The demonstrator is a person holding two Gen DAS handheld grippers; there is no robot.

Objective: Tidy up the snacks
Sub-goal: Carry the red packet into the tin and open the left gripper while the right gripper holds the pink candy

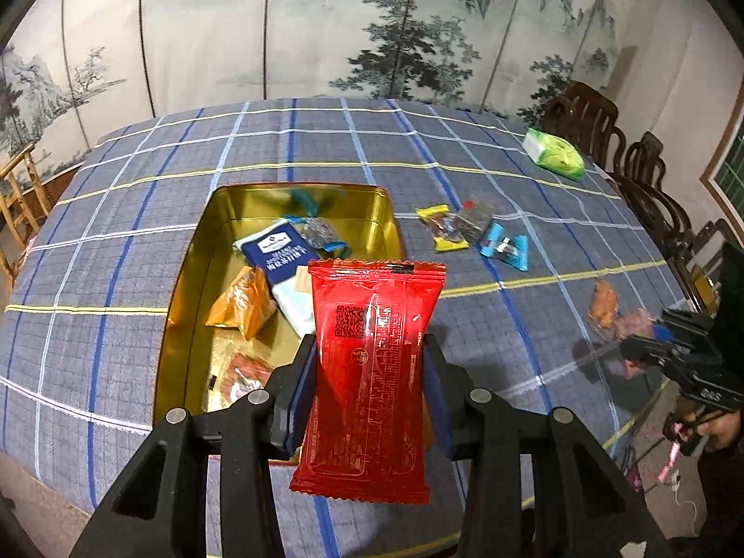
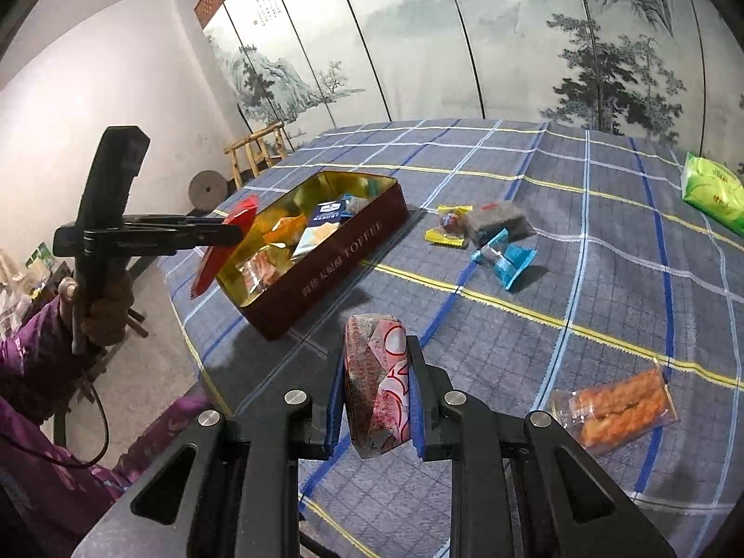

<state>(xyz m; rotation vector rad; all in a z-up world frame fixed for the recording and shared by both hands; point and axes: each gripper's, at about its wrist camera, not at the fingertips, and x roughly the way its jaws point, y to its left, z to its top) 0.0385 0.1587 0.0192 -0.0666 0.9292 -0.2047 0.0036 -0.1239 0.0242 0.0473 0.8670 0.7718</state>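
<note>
Left gripper (image 1: 369,353) clamps red packet (image 1: 372,372); right gripper (image 2: 374,372) clamps pink snack (image 2: 379,381).

A red packet (image 1: 372,381) hung upright over the open gold-lined tin (image 1: 195,279); a pink-wrapped snack (image 2: 379,386) was held above the desk (image 2: 604,279).

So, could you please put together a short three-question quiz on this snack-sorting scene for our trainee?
1. True or false: the left gripper holds a red packet.
2. Which snack does the right gripper hold? A) pink-and-white packet B) blue candy C) green pack
3. Fill in: the gold-lined toffee tin stands ____, with no lid on it.

Key: 1 true; 2 A; 3 open
</note>
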